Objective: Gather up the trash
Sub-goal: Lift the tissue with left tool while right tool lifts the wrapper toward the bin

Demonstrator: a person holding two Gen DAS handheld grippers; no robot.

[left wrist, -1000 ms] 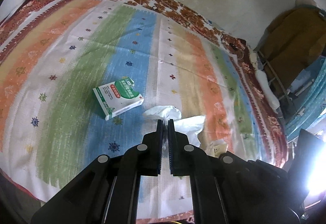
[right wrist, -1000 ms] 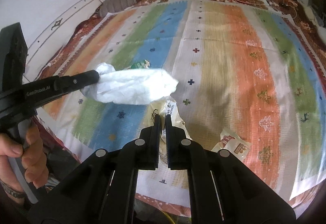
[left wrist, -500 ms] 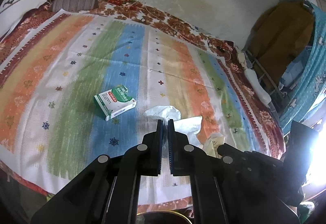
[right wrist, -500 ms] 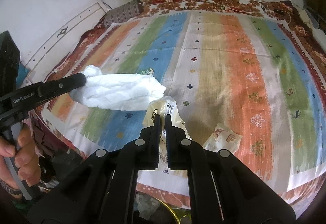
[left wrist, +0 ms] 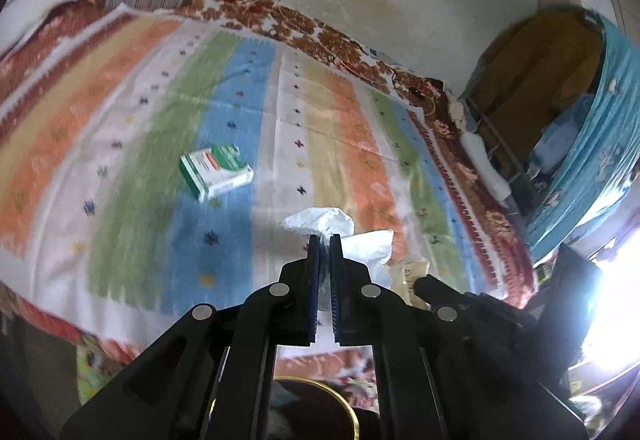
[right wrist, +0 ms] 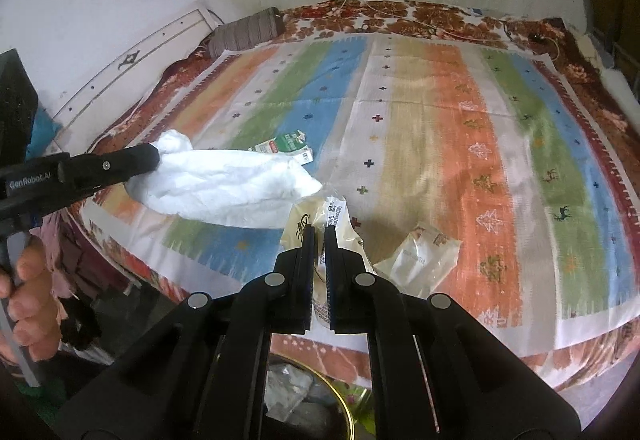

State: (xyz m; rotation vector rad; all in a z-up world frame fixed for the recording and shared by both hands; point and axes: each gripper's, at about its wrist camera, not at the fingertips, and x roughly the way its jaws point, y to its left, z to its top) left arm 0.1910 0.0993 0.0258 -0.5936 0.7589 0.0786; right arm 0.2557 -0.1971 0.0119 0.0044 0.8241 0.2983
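My left gripper [left wrist: 324,238] is shut on a crumpled white tissue [left wrist: 344,236], held above the striped bed cover; the tissue also shows in the right wrist view [right wrist: 236,183], hanging from the left gripper's fingers [right wrist: 132,161]. My right gripper [right wrist: 319,230] is shut on a cream plastic wrapper [right wrist: 332,224]. A green-and-white carton [left wrist: 216,171] lies on the blue stripe; it also shows in the right wrist view [right wrist: 288,145], partly behind the tissue. Another clear wrapper [right wrist: 420,258] lies on the cover, right of my right gripper. A bin with a gold rim [right wrist: 340,400] is below, with trash inside.
The striped cover [right wrist: 460,111] spreads over a bed with a floral sheet [right wrist: 400,15]. A grey striped pillow [right wrist: 248,31] lies at the far left corner. A wall stands behind. A blue curtain [left wrist: 592,143] and a rack are to the right of the bed.
Both grippers have pulled back and risen from the bed, each still holding its piece. The bed edge and the gold-rimmed bin have come into view below.
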